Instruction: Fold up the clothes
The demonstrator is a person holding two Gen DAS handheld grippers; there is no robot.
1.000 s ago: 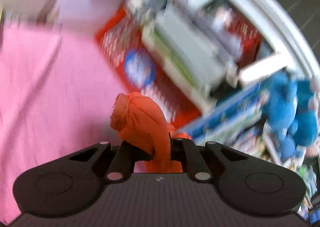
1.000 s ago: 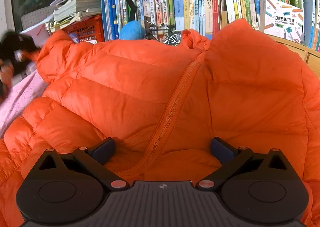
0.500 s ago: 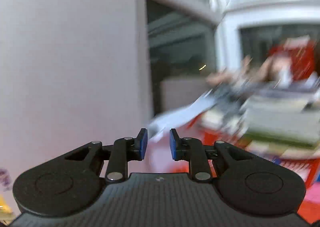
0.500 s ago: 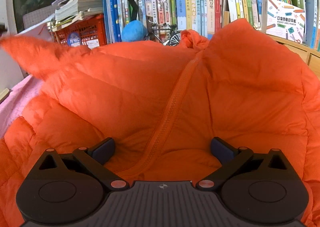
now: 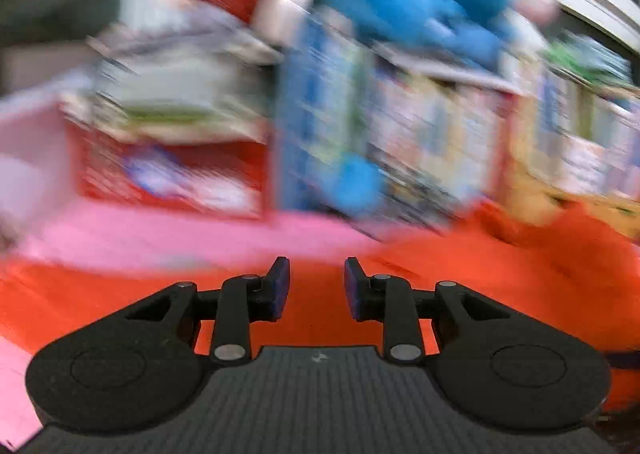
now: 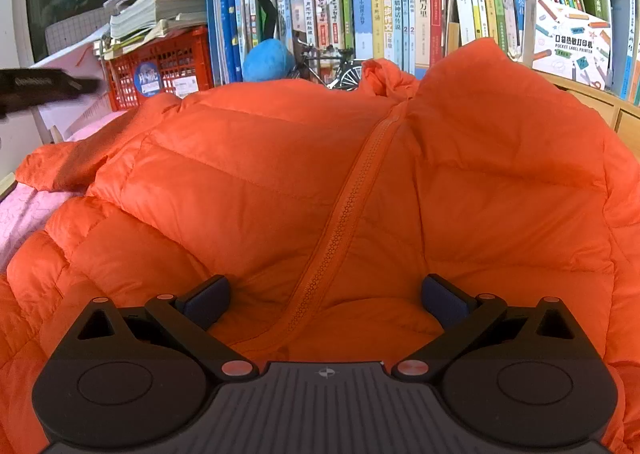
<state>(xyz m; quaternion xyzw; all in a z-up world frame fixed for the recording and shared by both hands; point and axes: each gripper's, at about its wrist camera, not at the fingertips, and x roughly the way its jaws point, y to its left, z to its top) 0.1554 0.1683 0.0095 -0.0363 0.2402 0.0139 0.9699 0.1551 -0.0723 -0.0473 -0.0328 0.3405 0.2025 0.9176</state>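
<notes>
An orange puffer jacket (image 6: 280, 181) lies front up on a pink sheet (image 6: 24, 209), its zipper (image 6: 348, 209) running diagonally away from me. My right gripper (image 6: 326, 298) rests on the lower front, wide open, with the padded fabric bulging between the pads but not pinched. One sleeve (image 6: 60, 169) lies flat at the left. In the blurred left wrist view, my left gripper (image 5: 312, 286) hovers over the jacket (image 5: 500, 274). Its jaws are opening a little and nothing is between them. It also shows as a dark blur (image 6: 40, 87) at the left edge.
Behind the bed, a bookshelf (image 6: 380, 13) is packed with books. A red crate (image 6: 168, 61) carries stacked papers; beside it are a blue plush ball (image 6: 266, 59) and a small model bicycle (image 6: 336, 69). A white printer box (image 6: 568, 41) stands at the right.
My left gripper let go of the orange sleeve, swung round and now sits over the jacket with its jaws wider apart. The sleeve has dropped flat at the left. My right gripper has not moved.
</notes>
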